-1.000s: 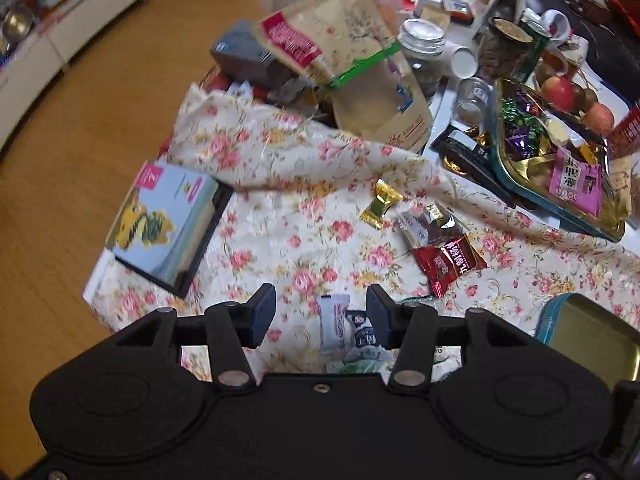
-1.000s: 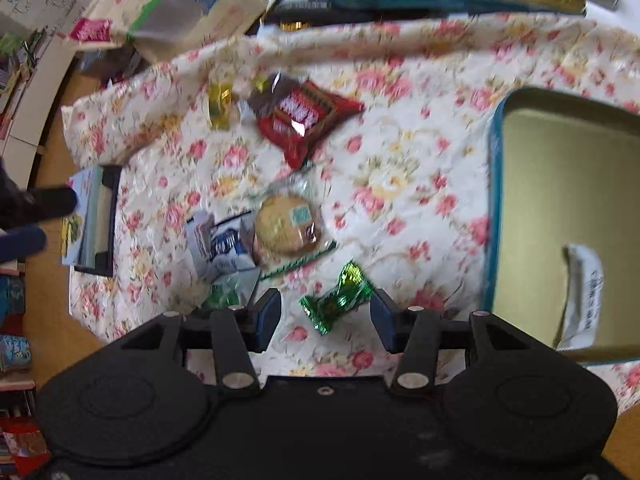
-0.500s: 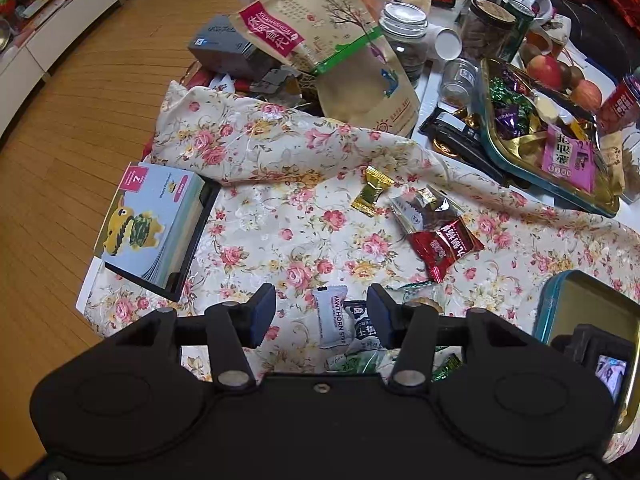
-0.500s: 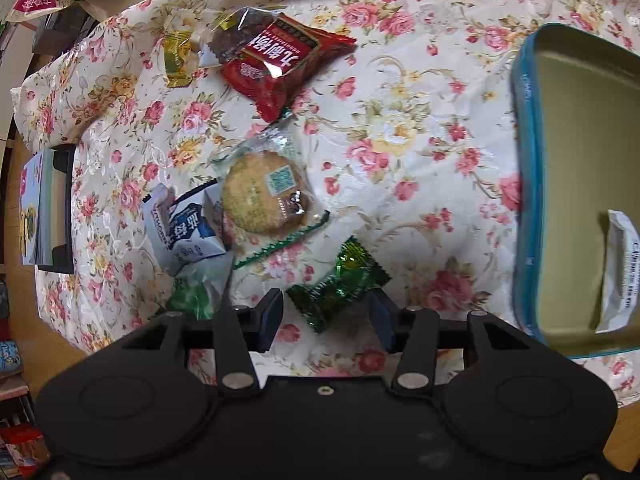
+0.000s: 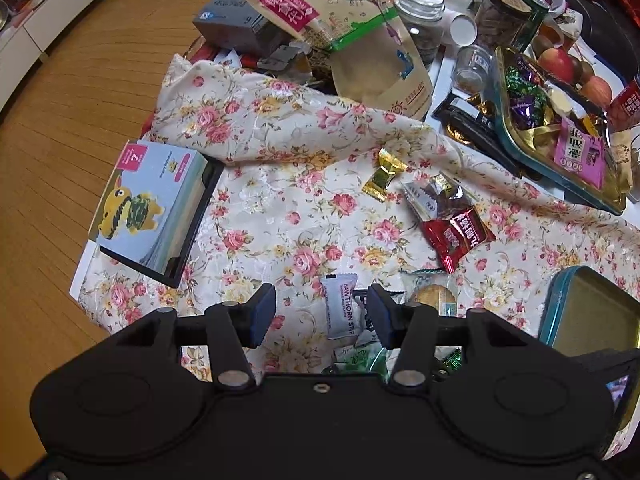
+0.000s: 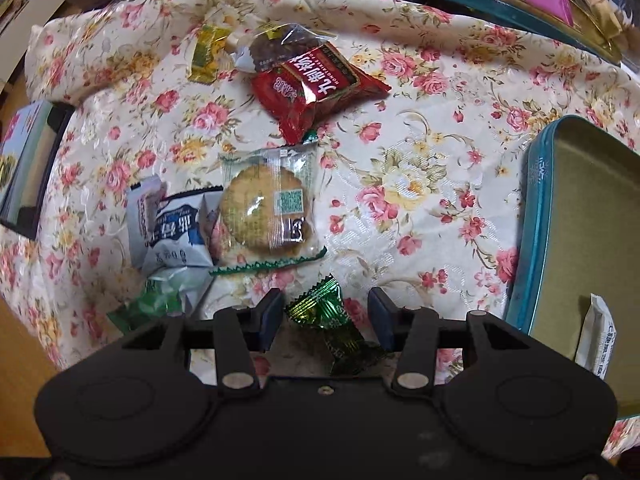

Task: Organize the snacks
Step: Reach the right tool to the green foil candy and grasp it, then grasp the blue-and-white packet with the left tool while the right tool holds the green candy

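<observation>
The green foil candy (image 6: 326,312) lay on the floral cloth (image 6: 420,184) directly between the fingers of the right gripper (image 6: 326,318), which pointed down at it with its jaws part open and closing; the pads did not yet press on the wrapper. Just beyond it lay a round biscuit in a clear wrapper (image 6: 266,208), with a blue-and-white packet (image 6: 176,232) touching its left edge and a crumpled green wrapper (image 6: 156,300) below that. Farther up the cloth sat a red snack packet (image 6: 316,84) overlapping a clear-wrapped dark sweet (image 6: 280,46), and a gold candy (image 6: 206,54) near them. To the right stood a teal tin (image 6: 538,200) with a gold inside, holding one white packet (image 6: 598,340).

The left gripper (image 5: 322,312) hovered with its jaws about half open and holding nothing, a white hawthorn strip packet (image 5: 342,304) lying on the cloth between the fingers. A boxed item with a cartoon tiger (image 5: 148,204) rested at the cloth's left edge. Behind the cloth the worktop was crowded: a second teal tin of sweets (image 5: 560,132), a tan pouch (image 5: 340,12), glass jars (image 5: 420,12) and what looked like apples (image 5: 560,64).
</observation>
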The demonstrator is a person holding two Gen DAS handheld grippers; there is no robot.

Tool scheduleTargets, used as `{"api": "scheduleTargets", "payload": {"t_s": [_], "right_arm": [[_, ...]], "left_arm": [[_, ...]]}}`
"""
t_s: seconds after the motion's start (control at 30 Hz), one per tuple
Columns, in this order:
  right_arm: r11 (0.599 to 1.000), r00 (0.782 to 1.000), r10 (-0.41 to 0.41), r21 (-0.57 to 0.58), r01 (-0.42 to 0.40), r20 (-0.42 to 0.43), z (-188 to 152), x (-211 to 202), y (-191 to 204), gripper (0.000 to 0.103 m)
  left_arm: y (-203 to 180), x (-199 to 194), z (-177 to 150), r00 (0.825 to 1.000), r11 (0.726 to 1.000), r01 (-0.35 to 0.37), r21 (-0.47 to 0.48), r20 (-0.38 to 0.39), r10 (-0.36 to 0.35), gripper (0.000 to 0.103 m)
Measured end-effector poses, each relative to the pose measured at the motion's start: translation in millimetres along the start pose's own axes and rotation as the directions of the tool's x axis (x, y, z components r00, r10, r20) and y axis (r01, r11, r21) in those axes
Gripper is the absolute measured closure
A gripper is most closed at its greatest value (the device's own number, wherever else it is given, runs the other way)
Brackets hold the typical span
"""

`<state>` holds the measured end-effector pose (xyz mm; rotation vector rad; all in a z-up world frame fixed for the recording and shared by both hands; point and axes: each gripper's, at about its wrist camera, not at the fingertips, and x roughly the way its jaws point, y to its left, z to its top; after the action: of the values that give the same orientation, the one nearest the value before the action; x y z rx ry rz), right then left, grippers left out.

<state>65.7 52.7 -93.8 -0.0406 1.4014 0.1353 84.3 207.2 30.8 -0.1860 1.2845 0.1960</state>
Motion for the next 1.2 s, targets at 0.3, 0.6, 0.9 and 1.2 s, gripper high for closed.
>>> {"api": "scheduleTargets", "payload": {"t_s": [0.3,0.6,0.9,1.2], "right_arm": [[0.996,0.994,0.093,0.014,-0.092,-0.052,-2,-2,-13,0.053],[0.99,0.993,0.113,-0.086,-0.115,-0.03,-5,-14,-18,0.053],[0.982,0.999,0.041,-0.184,-0.039,0.005,-16,-10,-5,0.084],[0.971,0.968,0.238,0.017,-0.24,0.077,1,-57,-35,0.084]], "left_arm": [[-10,21,-2,0.999,0.999,-0.006,0.049,-0.039,0.008,0.046],[-13,40,-6,0.992,1.0,0.007,0.013,-0.126,-0.005,0.046],[-24,46,-9,0.992,0.998,-0.004,0.055,-0.129,0.012,0.046],[-42,59,-9,0.991,0.998,-0.001,0.065,-0.136,0.01,0.046]]}}
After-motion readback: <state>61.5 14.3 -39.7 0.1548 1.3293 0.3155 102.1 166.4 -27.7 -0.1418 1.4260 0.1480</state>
